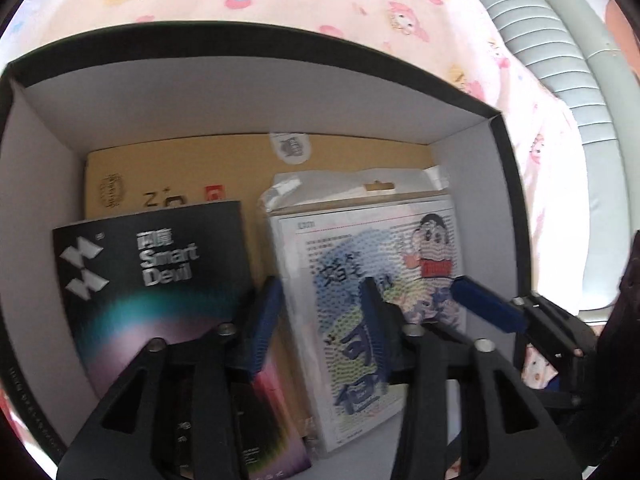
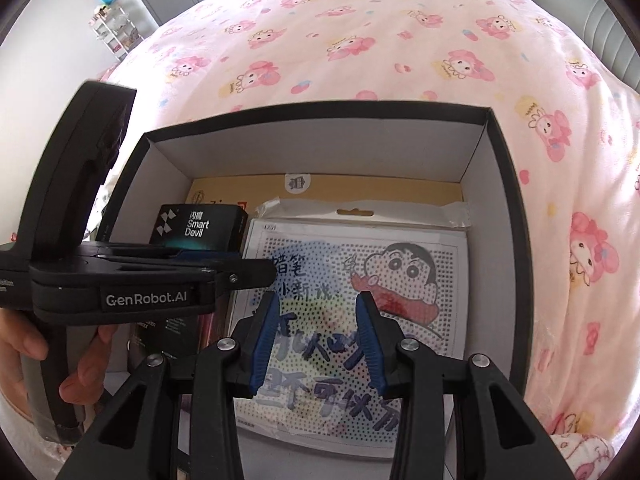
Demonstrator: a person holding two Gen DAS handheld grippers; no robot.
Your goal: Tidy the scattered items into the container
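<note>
A black-rimmed box (image 1: 280, 38) with white inner walls lies on the bed, also seen in the right wrist view (image 2: 514, 200). Inside it, a black "Smart Devil" box (image 1: 160, 272) lies at the left, a cartoon bead pack in clear plastic (image 1: 360, 240) at the right, and a tan carton (image 1: 248, 168) beneath at the back. My left gripper (image 1: 320, 296) hovers open over the seam between the black box and the pack, its left finger above the black box's right edge. My right gripper (image 2: 318, 340) stands open above the cartoon pack (image 2: 400, 280), pressing on nothing. From the right wrist view the left gripper (image 2: 248, 268) lies just above the black box (image 2: 200, 226).
A pink cartoon-print bedsheet (image 2: 360, 40) surrounds the box. A grey padded headboard (image 1: 560, 60) runs along the right. A person's hand (image 2: 28, 344) holds the left gripper's handle. A wire shelf rack (image 2: 116, 28) stands far off at the back left.
</note>
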